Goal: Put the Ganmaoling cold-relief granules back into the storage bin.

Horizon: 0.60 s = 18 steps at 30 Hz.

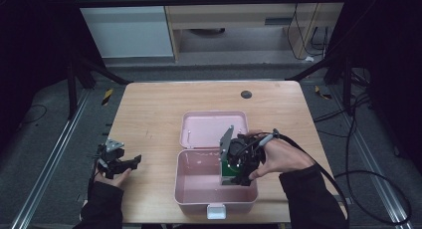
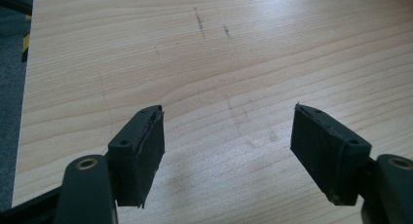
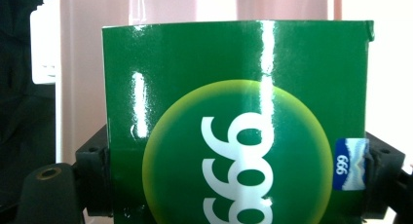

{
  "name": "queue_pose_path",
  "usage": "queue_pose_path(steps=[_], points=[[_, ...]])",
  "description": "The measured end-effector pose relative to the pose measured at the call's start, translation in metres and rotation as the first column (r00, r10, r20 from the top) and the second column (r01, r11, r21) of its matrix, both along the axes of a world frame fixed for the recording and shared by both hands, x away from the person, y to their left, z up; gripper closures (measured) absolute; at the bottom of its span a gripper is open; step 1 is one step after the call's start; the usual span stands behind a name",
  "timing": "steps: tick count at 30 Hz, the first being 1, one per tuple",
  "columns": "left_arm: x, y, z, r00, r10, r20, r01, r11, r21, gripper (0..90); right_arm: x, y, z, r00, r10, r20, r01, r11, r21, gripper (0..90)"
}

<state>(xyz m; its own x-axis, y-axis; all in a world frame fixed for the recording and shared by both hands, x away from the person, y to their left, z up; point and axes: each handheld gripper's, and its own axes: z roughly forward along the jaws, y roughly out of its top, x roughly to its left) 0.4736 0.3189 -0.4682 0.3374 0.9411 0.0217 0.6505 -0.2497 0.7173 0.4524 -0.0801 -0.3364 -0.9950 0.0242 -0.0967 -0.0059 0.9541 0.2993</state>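
Note:
A pink box (image 1: pixel 199 189) stands open near the table's front edge, its lid (image 1: pixel 214 129) laid back flat behind it. My right gripper (image 1: pixel 238 175) reaches down into the box's right side and is shut on a green carton (image 1: pixel 228 173). The right gripper view shows that glossy green carton (image 3: pixel 234 117) with white "999" print held between the two jaws, pink wall behind it. My left gripper (image 1: pixel 130 163) hovers low over the table's left front part, open. Its two black pads (image 2: pixel 141 151) stand wide apart over bare wood, nothing between them.
The wooden table (image 1: pixel 149 109) has a small dark round disc (image 1: pixel 246 94) near its far edge. A white latch (image 1: pixel 216 211) sticks out from the box's front. Black cables trail from the right gripper off the table's right side. Floor rails and dark stands surround the table.

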Motion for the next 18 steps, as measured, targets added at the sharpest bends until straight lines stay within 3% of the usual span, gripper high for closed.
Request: queue_pose_path(steps=[9,18], points=[[0.000,0.000,0.000,1.0000,0.004,0.003,-0.004,1.0000,0.001,27.5,0.006,-0.001,-0.013,0.9997,-0.006,-0.024,0.007,1.000,0.019,15.7],[0.000,0.000,0.000,1.0000,0.004,0.002,-0.004,1.0000,0.003,27.5,0.009,-0.004,-0.032,0.9990,-0.011,-0.043,0.010,1.000,-0.026,15.5]])
